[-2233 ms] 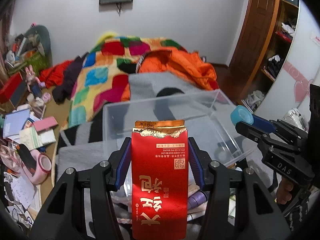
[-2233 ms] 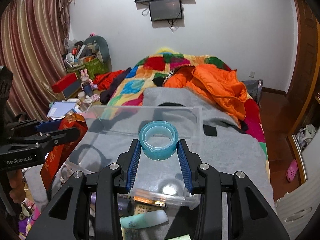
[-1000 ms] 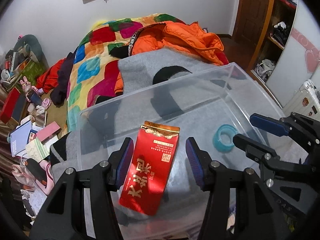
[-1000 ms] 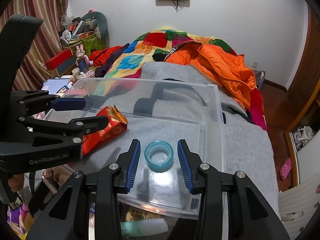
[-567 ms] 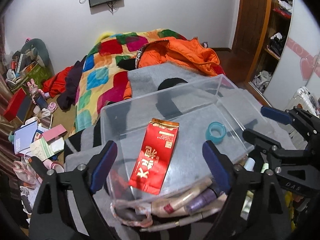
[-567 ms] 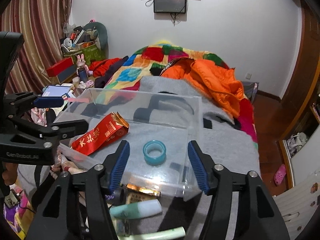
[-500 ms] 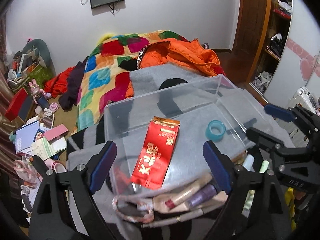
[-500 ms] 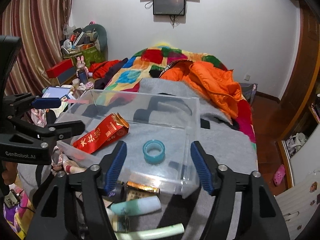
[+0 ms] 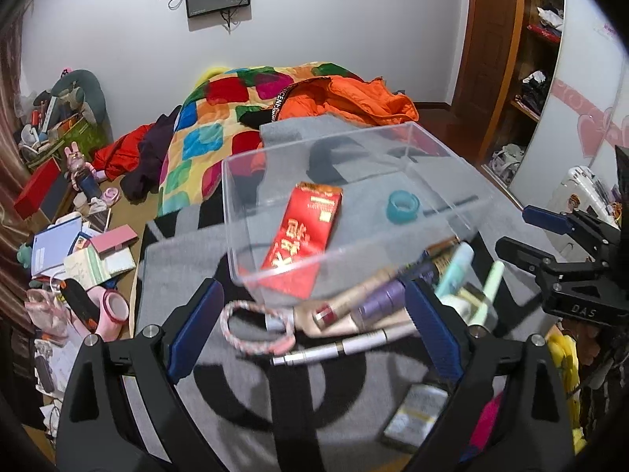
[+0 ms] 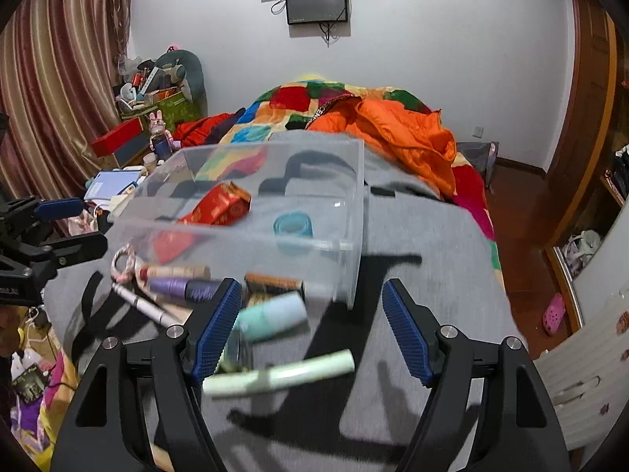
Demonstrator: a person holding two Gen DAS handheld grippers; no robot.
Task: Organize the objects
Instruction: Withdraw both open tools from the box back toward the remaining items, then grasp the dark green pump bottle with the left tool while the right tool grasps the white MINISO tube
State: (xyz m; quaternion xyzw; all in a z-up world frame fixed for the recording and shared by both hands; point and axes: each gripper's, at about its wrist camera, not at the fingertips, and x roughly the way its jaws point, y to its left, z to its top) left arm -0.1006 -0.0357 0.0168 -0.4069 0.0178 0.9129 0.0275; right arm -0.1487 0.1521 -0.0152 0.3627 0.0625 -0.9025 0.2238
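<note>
A clear plastic box [image 9: 354,253] [image 10: 346,244] stands on a grey blanket. Inside it lie a red packet [image 9: 304,232] [image 10: 220,206] and a teal tape roll [image 9: 403,206] [image 10: 293,224]. My left gripper [image 9: 312,287] [image 10: 90,223] hovers before the box's near wall, its jaws opening with nothing held between them. My right gripper [image 10: 310,287] [image 9: 515,228] is at the box's right front corner, jaws also opening and empty. Under both lies a heap of small items: a pink braided loop [image 9: 255,326], a purple tube [image 9: 377,299], a silver pen [image 9: 346,350], a mint tube [image 10: 271,316].
The grey blanket [image 10: 424,275] covers the foot of a bed with a patchwork quilt [image 9: 212,118] and an orange jacket [image 9: 354,98]. Books and boxes [image 9: 78,244] litter the floor at left. A wardrobe [image 9: 538,59] stands at right.
Both grippers let go of the red packet and the tape roll inside the box, spread wide and drew back from it. The heap of small items has come into view.
</note>
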